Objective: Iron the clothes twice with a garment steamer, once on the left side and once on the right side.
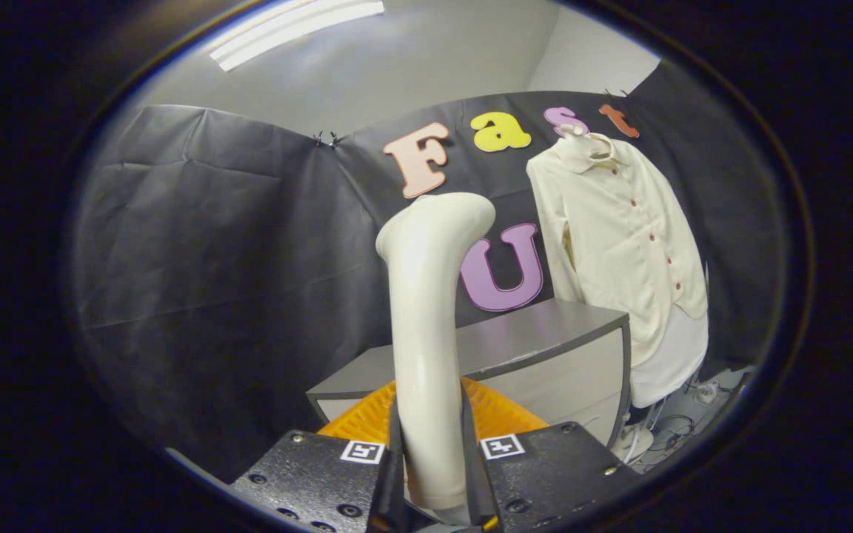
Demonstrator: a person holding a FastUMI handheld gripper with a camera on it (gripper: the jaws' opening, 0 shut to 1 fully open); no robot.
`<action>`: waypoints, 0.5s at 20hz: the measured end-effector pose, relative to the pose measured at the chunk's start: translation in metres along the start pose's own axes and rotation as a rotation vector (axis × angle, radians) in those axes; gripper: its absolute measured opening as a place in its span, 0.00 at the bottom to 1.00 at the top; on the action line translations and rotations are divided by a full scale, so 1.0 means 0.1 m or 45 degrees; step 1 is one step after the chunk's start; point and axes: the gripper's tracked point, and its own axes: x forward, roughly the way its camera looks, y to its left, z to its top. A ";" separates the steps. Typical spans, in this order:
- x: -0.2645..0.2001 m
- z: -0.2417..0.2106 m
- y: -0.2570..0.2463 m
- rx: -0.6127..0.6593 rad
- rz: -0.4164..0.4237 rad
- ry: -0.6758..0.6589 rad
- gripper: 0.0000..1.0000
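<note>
Clamped between the two fingers of the gripper [430, 474], the garment steamer [426, 333] stands upright by its handle, both fingers pressing against its sides, so the claw is pinching the tool rather than spread. Its bent head rises well above the fingers and turns toward the shirt [619, 237], yet the two are well apart. Behind the steamer's handle sits an orange pad [500, 414], and beyond that a grey cabinet [545, 348] with a bare top. Hung on a hanger against the booth's dark wall, the shirt is beyond the cabinet's far corner, off to the steamer's right side, its buttoned front facing the room and its hem dropping past the cabinet top. Below the shirt, beside the cabinet's foot, loose cables [671, 426] lie on the floor. Judging from this, neither pass has begun, since the head is nowhere near the cloth. The risks ahead look plain enough: the handle is smooth and round, so it may twist in the pinch as the head swings over; the cabinet corner stands between steamer and shirt and could be struck; and a hard push could swing the loosely hung shirt away, leaving one side poorly covered.
</note>
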 end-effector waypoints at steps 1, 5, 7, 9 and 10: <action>0.00 0.04 0.07 0.016 -0.010 -0.009 0.33; -0.04 0.09 0.20 -0.056 -0.079 0.006 0.33; -0.14 0.03 0.28 -0.112 -0.090 0.009 0.33; -0.23 0.00 0.41 -0.157 -0.066 0.002 0.33; -0.24 0.00 0.45 -0.183 -0.066 0.007 0.33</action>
